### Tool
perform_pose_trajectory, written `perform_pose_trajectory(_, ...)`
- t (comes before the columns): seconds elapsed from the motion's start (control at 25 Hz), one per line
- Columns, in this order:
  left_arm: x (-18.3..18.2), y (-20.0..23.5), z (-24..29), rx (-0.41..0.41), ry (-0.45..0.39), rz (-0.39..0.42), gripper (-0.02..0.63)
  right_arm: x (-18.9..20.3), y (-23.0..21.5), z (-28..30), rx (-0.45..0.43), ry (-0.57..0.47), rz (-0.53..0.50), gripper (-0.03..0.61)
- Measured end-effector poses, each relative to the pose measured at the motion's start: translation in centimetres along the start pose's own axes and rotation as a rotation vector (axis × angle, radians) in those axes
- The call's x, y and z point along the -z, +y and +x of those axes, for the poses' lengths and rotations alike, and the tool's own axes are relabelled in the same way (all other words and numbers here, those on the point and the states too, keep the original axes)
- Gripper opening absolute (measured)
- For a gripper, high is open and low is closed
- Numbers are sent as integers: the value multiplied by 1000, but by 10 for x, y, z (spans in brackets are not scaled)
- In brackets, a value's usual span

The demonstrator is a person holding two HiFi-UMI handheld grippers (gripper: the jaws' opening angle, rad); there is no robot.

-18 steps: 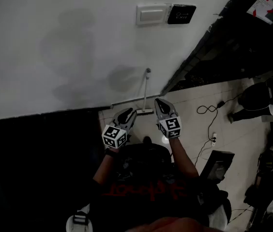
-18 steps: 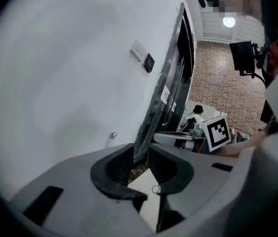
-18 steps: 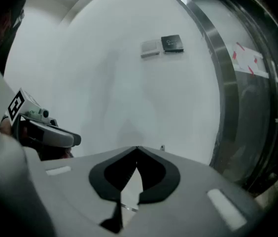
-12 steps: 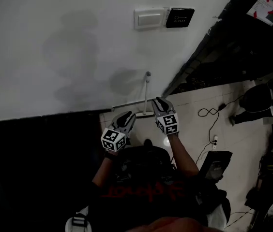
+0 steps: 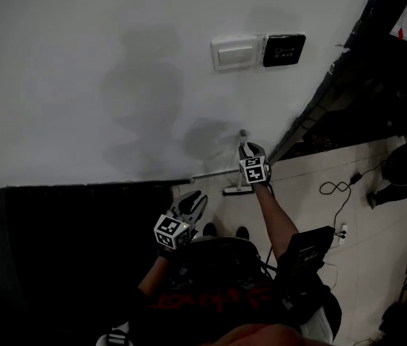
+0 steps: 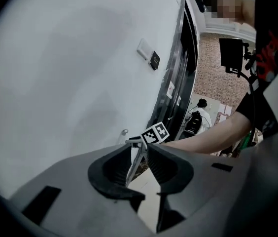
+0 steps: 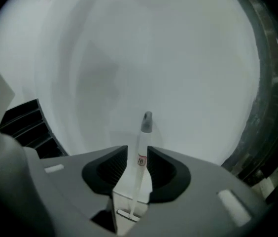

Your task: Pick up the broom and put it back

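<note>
A white broom leans upright against the white wall; its handle tip (image 5: 242, 132) has a grey cap and its narrow head (image 5: 237, 191) rests on the floor. My right gripper (image 5: 249, 148) is stretched out to the upper handle. In the right gripper view the handle (image 7: 141, 149) stands between the open jaws (image 7: 138, 162), with a gap on each side. My left gripper (image 5: 195, 202) hangs back, lower and to the left, open and empty. In the left gripper view its jaws (image 6: 139, 164) frame the broom pole (image 6: 133, 168) and the right gripper's marker cube (image 6: 155, 134).
On the wall above the broom are a white switch plate (image 5: 237, 52) and a black panel (image 5: 283, 49). A dark door frame (image 5: 333, 92) runs diagonally at the right. Cables (image 5: 337, 187) lie on the tiled floor. A black mass (image 5: 66, 251) fills the lower left.
My right gripper has reached forward and up to the broom handle, which now stands between its jaws. The left gripper has stayed low near the body.
</note>
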State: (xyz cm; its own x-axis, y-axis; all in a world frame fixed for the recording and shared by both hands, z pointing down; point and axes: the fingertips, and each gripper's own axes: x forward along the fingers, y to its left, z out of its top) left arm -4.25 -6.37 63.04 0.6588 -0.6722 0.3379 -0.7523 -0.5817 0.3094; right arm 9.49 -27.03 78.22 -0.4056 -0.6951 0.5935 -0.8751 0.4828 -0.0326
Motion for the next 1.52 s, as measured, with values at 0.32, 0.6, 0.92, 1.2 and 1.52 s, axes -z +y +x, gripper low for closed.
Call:
perform_pose_trajectory(0.32,8,26,-18,-23,47,0,98,-1,-21,49,88,46,49,99)
perform_pose_trajectory(0.6,-6,31,-5,25,-5,-3,98,-19,29,-39,41,-92,-10,94)
perform_pose_trajectory(0.92,-42,6,19,117,-108,22,104,-102,88,-214,82,-350,-110,94)
perform_pose_trajectory(1.2,-55,-17,3,140,-168,72,104,-134,101,-268,34,-390,-128,92)
perform_pose_trajectory(1.52,-47,-39,13,174,-165,88,104,-120,108,-298,-15,-386,-103,91)
